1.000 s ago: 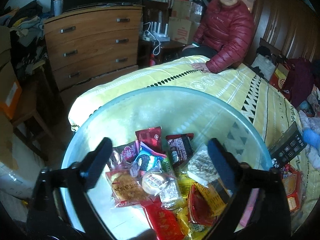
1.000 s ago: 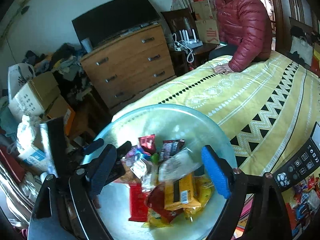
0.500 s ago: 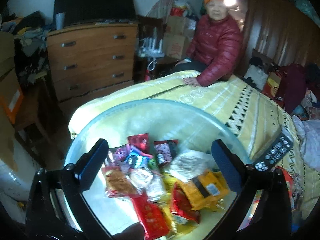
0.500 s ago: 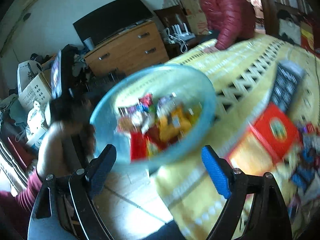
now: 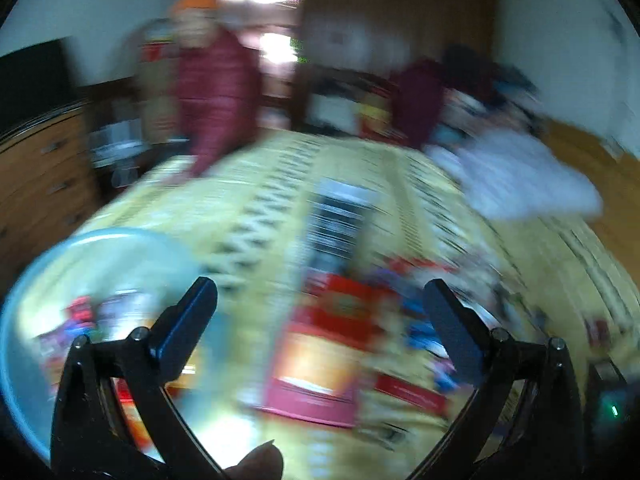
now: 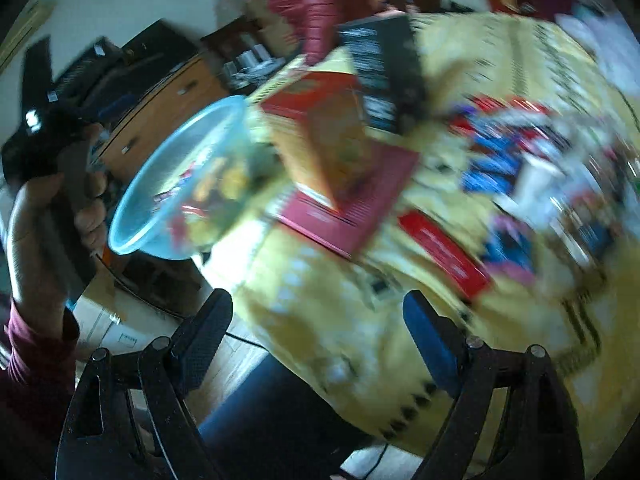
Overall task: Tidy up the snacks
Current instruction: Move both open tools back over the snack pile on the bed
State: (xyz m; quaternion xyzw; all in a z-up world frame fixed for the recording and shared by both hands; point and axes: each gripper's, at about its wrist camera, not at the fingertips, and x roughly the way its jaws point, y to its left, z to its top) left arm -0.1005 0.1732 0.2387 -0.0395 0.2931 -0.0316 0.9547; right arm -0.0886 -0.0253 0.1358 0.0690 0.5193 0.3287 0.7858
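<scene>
Both views badly motion-blurred, no label legible. Left gripper (image 5: 320, 300) and right gripper (image 6: 318, 316): fingers spread wide, nothing between them. Round clear glass bowl (image 6: 132, 216) with crinkly snack packets (image 6: 212, 184) sits at the yellow bedspread (image 6: 320, 300) edge (more packets (image 6: 504, 168) scattered right); flat red box (image 6: 352, 208) beside bowl.

My left gripper (image 5: 320, 304) with jaws spread wide and nothing between them, my right gripper (image 6: 318, 320) likewise wide apart, my left hand (image 6: 48, 216) gripping its handle, maroon sleeve at wrist
</scene>
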